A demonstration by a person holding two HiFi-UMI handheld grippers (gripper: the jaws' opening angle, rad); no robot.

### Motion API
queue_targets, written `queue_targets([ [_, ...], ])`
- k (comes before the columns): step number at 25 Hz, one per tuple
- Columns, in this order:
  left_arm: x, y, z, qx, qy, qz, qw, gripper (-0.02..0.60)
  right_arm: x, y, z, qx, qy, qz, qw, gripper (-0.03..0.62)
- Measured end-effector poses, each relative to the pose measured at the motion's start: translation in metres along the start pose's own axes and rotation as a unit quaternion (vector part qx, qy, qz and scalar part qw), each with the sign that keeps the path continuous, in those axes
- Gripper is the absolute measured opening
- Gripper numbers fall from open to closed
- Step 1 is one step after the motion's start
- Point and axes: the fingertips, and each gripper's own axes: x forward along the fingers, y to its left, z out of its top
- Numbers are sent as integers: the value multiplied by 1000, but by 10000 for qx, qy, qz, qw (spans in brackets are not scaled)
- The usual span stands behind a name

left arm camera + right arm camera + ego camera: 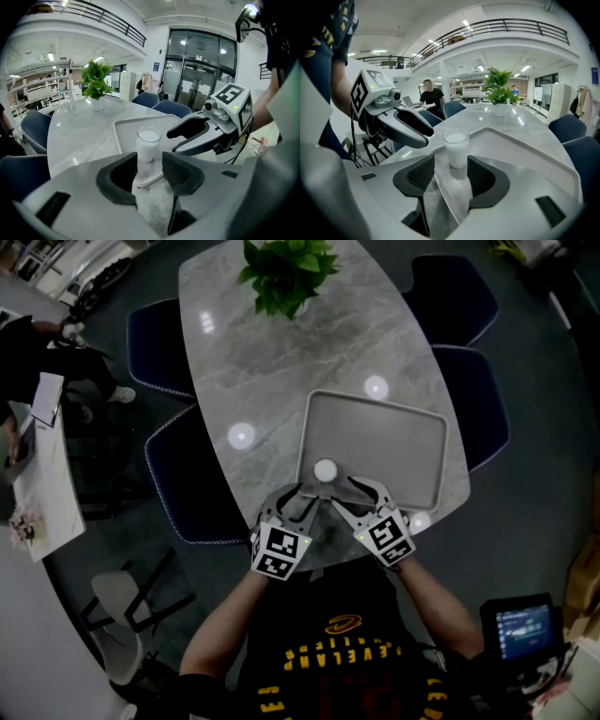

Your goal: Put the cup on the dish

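**Item 1, cup** (324, 470) (148, 145) (456, 147): 1 small clear tumbler with white contents. It stood upright on the dish, just inside the near-left corner. In the left gripper view its foot was partly masked by the tongs.

**Item 2, dish** (394, 442) (124, 131) (511, 145): 1 grey rectangular tray with a raised rim, lying flat at the near end of the desk. In the head view its near edge was partly covered by both tongs.

**Item 3, left tongs** (305, 495) (149, 168) (423, 133): spread, with the tips flanking the lower part of the cup. No pad was seen pressing on it, though contact at the foot was hard to judge.

**Item 4, right tongs** (352, 491) (451, 171) (174, 140): spread and gripping nothing. The cup stood just beyond the tips, and the rim of the dish ran through the gap between them.

**Item 5, desk** (253, 362): a grey marbled top with rounded ends. Its far end was cut off by the edge of the head view.

**Item 6, plant** (286, 273) (96, 84) (499, 91): 1 leafy green plant at the far end of the desk. Its pot was hidden under the leaves in the head view.

**Item 7, chairs** (159, 343): dark blue, set along both sides of the desk and tucked partly beneath it.

**Item 8, person** (429, 96): seated well behind the scene, too small to detail.
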Motion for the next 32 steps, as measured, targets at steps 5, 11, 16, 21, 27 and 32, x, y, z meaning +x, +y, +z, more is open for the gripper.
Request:
queue_targets([
  [5,-16,-6,12,-12,-249,-21,9997,22,-11,4,10,418,-218,-87,9988,54],
  [11,-30,-19,19,42,-432,-135,9990,2,-24,16,19,774,-477,-100,9958,6],
  [16,-41,-26,28,42,-559,-220,9982,1,-34,19,30,808,-736,-336,9934,6],
  [21,-54,-36,39,-8,-783,-337,9964,2,-43,22,41,863,-979,-569,9898,6],
  [27,-72,-49,47,16,-970,-463,9942,1,-59,27,55,956,-1159,-937,9842,6],
  [32,-79,-47,49,-163,-970,-452,9941,2,-65,32,63,961,-1268,-1081,9813,6],
])
